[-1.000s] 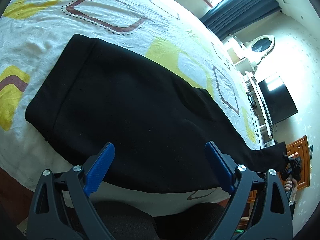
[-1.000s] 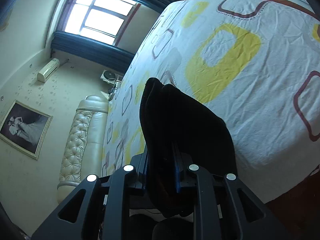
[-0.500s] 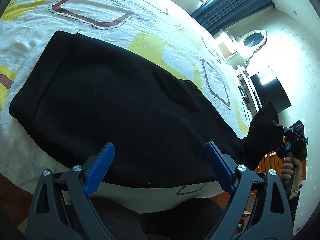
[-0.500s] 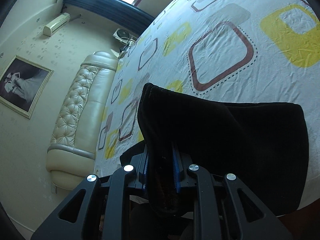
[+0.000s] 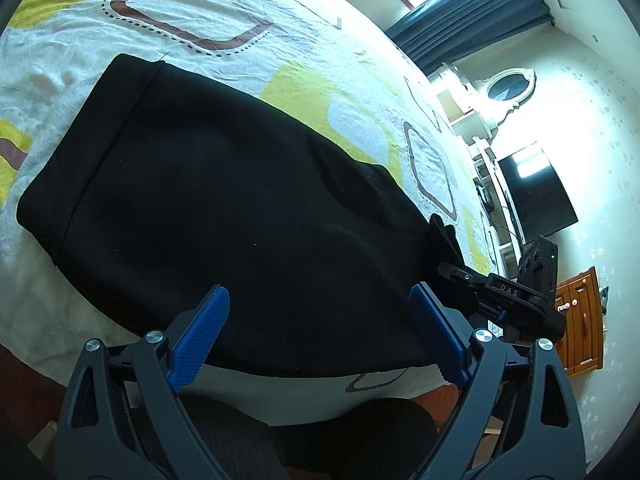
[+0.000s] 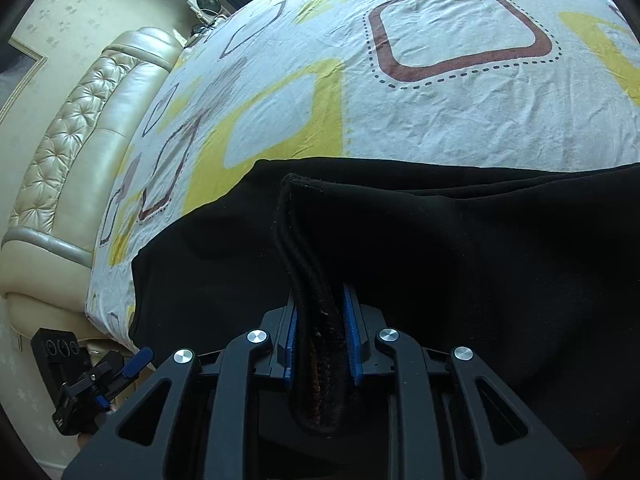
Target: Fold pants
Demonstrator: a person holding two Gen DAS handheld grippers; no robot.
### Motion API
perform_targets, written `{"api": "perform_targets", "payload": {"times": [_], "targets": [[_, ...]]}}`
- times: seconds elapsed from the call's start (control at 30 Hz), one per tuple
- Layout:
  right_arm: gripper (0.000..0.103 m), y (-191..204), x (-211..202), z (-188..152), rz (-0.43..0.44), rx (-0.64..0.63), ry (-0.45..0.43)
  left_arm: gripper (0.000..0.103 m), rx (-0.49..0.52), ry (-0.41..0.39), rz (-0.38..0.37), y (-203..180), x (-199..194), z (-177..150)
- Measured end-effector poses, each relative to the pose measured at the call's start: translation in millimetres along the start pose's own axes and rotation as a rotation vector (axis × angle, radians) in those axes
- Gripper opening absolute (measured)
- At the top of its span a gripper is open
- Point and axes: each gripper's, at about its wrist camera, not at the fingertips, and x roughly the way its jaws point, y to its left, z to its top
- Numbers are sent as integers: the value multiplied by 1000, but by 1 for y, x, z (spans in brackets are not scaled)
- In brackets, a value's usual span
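Here: black pants [image 5: 224,208] flat on patterned bedsheet [image 5: 248,12]; left gripper [image 5: 320,336] fingers spread, empty; right gripper [image 6: 320,344] loosening around pant hem.

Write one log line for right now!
right gripper: jaws just opening, pants hem between | left gripper: open, over pants | bedsheet

We get daylight from the bright window behind dark blue curtains [image 5: 472,20], blown out to white w/ glare over the pale wall nearby. The white bedsheet w/ yellow and brown squares [image 6: 460,120] is evenly lit, sharp, creases clear. The black fabric pants [image 5: 224,208] read nearly flat black, little detail. Strong fisheye bend, dark vignette at corners. No motion blur we can spot.
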Motion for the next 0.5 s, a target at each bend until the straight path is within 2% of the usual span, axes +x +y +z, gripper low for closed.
{"api": "perform_targets", "payload": {"times": [0.03,0.13,0.2,0.3,0.5], "targets": [[26,-1,4,-1,2,12,4,91,0,2,1,0,0,0],[40,-2,13,-3,26,46,0,91,0,8,3,-1,2,-1],[60,-1,13,-5,83,70,-7,91,-1,10,2,0,2,-2],[62,10,12,-10,85,26,6,91,-5,15,2,0,4,-1],[62,27,7,-26,223,-36,68,91,-15,27,-4,1,5,-3]]}}
